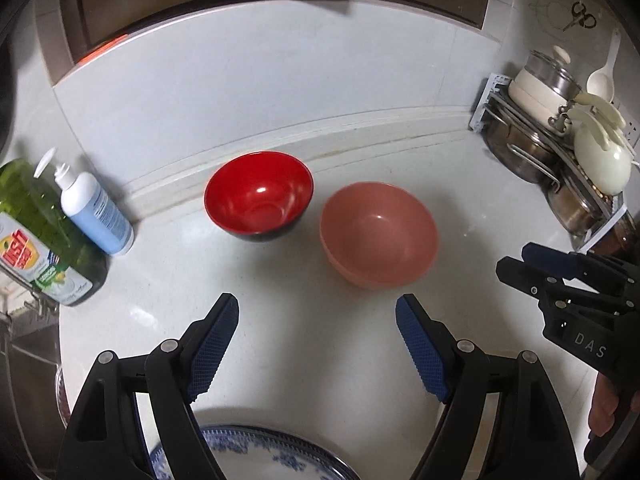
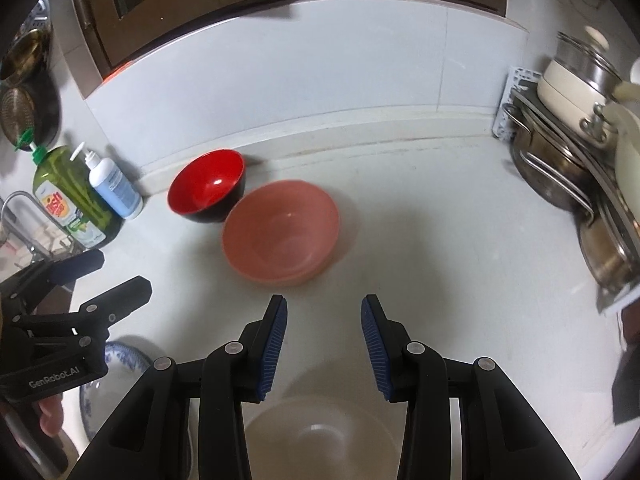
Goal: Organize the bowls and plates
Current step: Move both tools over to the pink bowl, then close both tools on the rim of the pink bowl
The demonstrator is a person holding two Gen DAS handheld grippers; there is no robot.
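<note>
A red bowl with a black outside stands on the white counter near the back wall. A pink bowl stands just right of it. A blue-and-white plate lies at the counter's near edge, under my left gripper, which is open and empty. My right gripper is open and empty above a white bowl. The right gripper also shows in the left wrist view, and the left gripper shows in the right wrist view.
A green soap bottle and a white-blue pump bottle stand at the left by the sink. A rack of steel pots and white lids fills the right side.
</note>
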